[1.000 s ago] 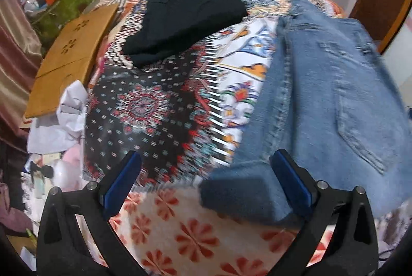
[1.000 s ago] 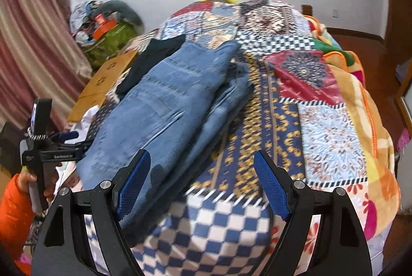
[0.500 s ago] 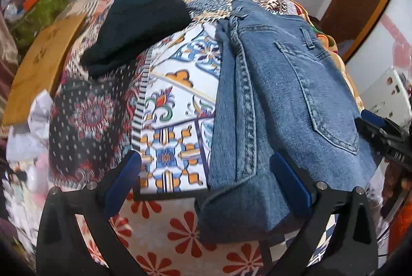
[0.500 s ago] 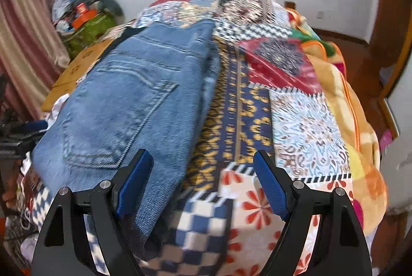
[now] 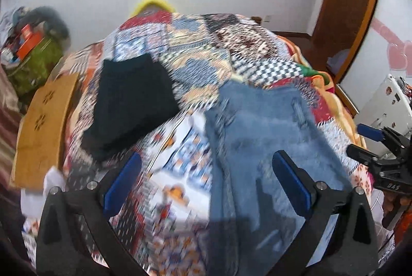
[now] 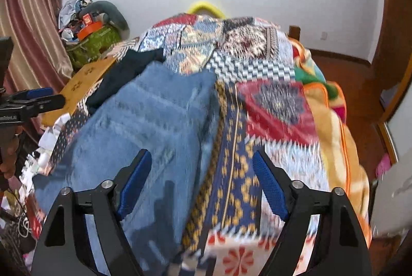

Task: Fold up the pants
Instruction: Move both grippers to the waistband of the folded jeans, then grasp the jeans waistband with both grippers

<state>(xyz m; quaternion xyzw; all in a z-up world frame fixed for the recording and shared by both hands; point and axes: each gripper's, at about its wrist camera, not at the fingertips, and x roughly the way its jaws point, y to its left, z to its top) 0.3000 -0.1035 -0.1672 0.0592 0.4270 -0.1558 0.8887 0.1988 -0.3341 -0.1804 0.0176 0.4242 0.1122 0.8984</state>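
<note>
Grippers apart, seemingly clear of jeans.

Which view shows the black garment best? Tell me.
Left wrist view: the black garment lies whole and unobstructed on the bedspread. In the right wrist view the jeans cover most of it, leaving one dark strip.

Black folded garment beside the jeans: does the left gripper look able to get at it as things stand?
Probably yes. The left gripper stands open and empty above the quilt, and the black garment lies ahead to its left with nothing on top. The jeans lie apart to the right, not across that path.
</note>
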